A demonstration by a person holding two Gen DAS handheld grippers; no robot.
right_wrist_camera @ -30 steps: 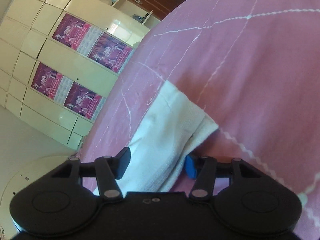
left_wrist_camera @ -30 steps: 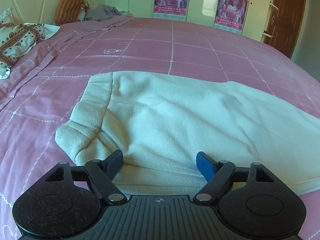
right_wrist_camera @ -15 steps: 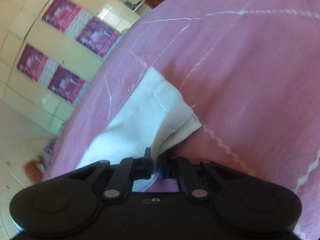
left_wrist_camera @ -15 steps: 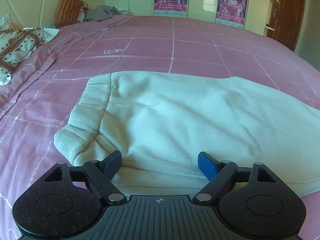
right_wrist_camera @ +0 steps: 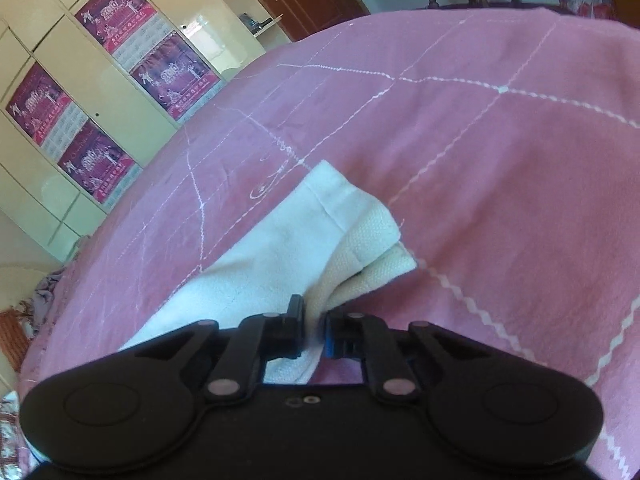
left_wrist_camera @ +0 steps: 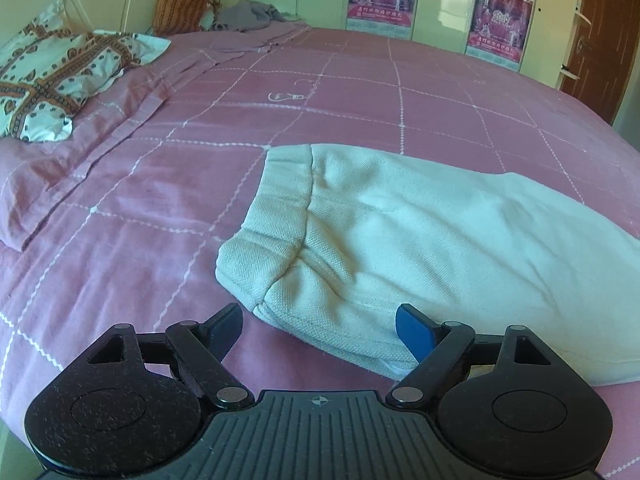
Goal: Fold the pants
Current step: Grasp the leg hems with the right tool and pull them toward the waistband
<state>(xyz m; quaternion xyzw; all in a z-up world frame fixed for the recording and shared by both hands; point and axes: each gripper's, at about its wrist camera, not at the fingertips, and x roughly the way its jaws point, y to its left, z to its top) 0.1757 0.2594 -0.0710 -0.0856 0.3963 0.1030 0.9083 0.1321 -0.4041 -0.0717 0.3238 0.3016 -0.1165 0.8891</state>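
Cream white pants (left_wrist_camera: 420, 240) lie on the pink bed, waistband (left_wrist_camera: 276, 216) toward the left in the left wrist view. My left gripper (left_wrist_camera: 320, 326) is open and empty, its fingers astride the near edge of the pants just below the waistband corner. In the right wrist view the leg end of the pants (right_wrist_camera: 320, 232) lies on the bed, its hem layers splayed. My right gripper (right_wrist_camera: 314, 322) is shut on the near edge of that leg end.
A pink bedspread with white stitched lines (left_wrist_camera: 360, 92) covers the bed. A patterned pillow (left_wrist_camera: 52, 76) and an orange cushion (left_wrist_camera: 184, 0) lie at the far left. Cream wardrobes with posters (right_wrist_camera: 100, 92) and a brown door (left_wrist_camera: 600, 32) stand beyond the bed.
My right gripper closed on the edge of the pants leg and has tilted upward. My left gripper stayed open and shifted left and back, so the pants now sit further right.
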